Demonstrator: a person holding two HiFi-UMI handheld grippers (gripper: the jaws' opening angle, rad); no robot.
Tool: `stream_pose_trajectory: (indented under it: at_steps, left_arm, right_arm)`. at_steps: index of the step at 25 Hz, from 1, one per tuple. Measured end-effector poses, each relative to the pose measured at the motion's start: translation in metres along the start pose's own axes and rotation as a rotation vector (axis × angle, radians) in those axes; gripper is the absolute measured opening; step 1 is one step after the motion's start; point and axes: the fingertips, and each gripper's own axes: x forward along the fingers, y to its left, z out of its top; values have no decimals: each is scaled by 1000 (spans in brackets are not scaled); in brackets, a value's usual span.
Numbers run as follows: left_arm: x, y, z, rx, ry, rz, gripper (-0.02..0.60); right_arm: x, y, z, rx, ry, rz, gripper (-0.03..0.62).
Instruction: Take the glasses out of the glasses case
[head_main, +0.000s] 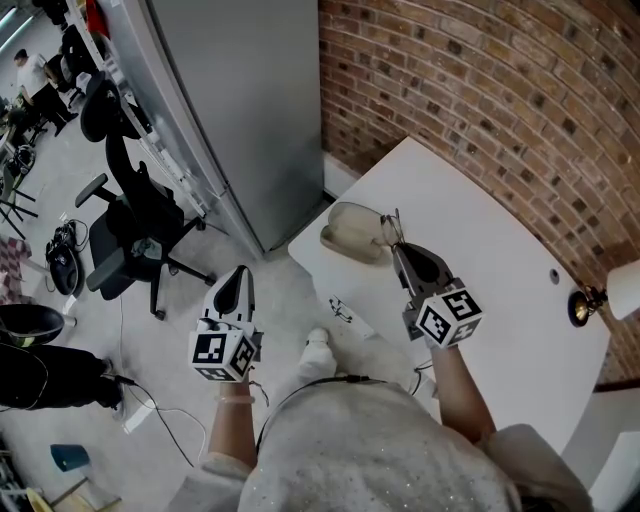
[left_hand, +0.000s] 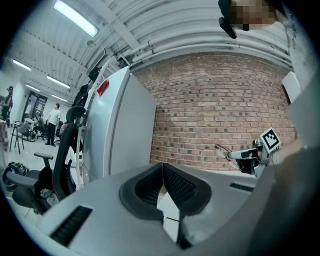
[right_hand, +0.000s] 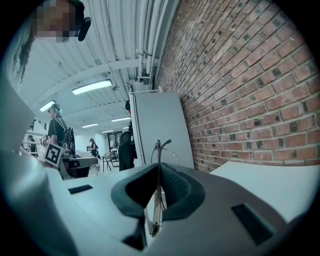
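Note:
A beige glasses case (head_main: 350, 233) lies open near the left corner of the white table (head_main: 500, 300). My right gripper (head_main: 397, 246) hovers just right of the case, shut on thin wire-framed glasses (head_main: 389, 227). In the right gripper view one temple of the glasses (right_hand: 158, 172) is pinched between the pads, and the lens rim stands up beyond the tips. The left gripper view shows the glasses (left_hand: 223, 149) sticking out of that gripper in mid-air. My left gripper (head_main: 243, 272) hangs off the table over the floor, shut and holding nothing (left_hand: 163, 168).
A tall grey cabinet (head_main: 240, 110) stands beside the table's left corner, with a brick wall (head_main: 480, 90) behind the table. A black office chair (head_main: 130, 230) is on the floor at left. A small lamp (head_main: 585, 303) sits at the table's right edge.

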Motion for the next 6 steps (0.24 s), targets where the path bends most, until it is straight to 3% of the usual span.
stream_pose_trajectory:
  at_steps: [6]
  left_arm:
    - [3, -1, -2, -3, 13, -7, 6]
  right_arm:
    - [0, -1, -2, 17, 0, 1, 20]
